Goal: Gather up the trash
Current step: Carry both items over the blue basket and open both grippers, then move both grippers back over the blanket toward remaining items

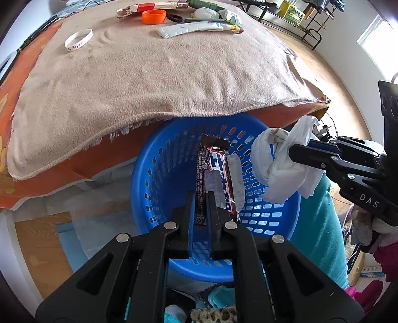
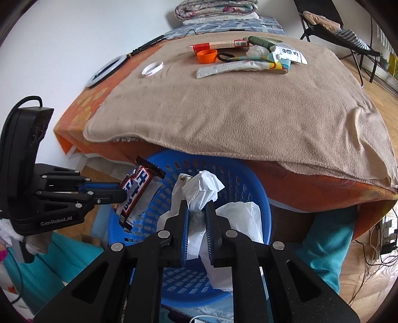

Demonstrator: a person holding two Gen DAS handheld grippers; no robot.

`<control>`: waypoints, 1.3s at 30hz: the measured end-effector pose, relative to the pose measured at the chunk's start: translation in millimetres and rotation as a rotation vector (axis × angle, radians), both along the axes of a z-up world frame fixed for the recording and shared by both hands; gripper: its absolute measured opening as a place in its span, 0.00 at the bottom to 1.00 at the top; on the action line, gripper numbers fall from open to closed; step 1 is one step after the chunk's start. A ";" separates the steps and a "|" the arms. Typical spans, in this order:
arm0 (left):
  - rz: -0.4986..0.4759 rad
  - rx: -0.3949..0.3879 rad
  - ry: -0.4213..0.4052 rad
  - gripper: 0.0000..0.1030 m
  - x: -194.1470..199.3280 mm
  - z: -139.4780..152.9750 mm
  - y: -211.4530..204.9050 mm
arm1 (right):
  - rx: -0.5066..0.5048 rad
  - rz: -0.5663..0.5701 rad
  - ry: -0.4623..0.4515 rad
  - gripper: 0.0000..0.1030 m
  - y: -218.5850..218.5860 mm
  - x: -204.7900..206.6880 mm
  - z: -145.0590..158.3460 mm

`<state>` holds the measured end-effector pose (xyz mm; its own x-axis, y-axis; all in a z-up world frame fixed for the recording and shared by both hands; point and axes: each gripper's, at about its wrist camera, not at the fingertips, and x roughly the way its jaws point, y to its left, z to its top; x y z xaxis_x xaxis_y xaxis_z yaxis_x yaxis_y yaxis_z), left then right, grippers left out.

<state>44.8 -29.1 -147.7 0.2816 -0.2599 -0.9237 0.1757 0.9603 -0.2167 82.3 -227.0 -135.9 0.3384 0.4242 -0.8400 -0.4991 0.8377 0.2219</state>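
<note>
A blue plastic basket (image 1: pixel 159 179) (image 2: pixel 251 193) stands on the floor against the bed's near edge. My left gripper (image 1: pixel 202 198) (image 2: pixel 122 196) is shut on a dark candy wrapper (image 1: pixel 219 181) (image 2: pixel 135 193), held over the basket. My right gripper (image 2: pixel 197 211) (image 1: pixel 292 152) is shut on a crumpled white plastic bag (image 2: pixel 206 186) (image 1: pixel 273 164), which hangs over the basket's right side. More litter lies at the far end of the beige blanket (image 1: pixel 149 82) (image 2: pixel 248 109): a long white wrapper (image 1: pixel 196 27) (image 2: pixel 231 67), a red and white wrapper (image 1: pixel 151 7) (image 2: pixel 219 44), and crumpled packets (image 1: pixel 214 13) (image 2: pixel 281 56).
An orange cap (image 1: pixel 153 17) (image 2: pixel 207 55), a black hair tie (image 1: pixel 174 17) (image 2: pixel 223 56) and a white wristband (image 1: pixel 79 39) (image 2: pixel 153 68) also lie on the blanket. A teal cloth (image 1: pixel 321 228) (image 2: pixel 325 246) hangs right of the basket. Cables (image 2: pixel 378 243) run on the floor at right.
</note>
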 end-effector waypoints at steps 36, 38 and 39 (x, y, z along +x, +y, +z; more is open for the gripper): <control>0.145 0.041 -0.085 0.67 40.3 28.9 28.6 | -0.070 -0.137 -0.031 0.69 -21.1 31.7 11.4; 0.172 0.042 -0.101 0.67 48.3 34.7 36.5 | -0.042 -0.153 -0.054 0.69 -25.0 38.4 17.8; 0.186 0.042 -0.109 0.67 52.8 37.1 40.3 | -0.026 -0.158 -0.068 0.69 -26.5 42.4 21.7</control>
<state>97.6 11.2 -110.6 0.4197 -0.1562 -0.8941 0.0150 0.9861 -0.1653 124.7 -253.6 -114.2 0.4554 0.3394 -0.8230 -0.3737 0.9120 0.1693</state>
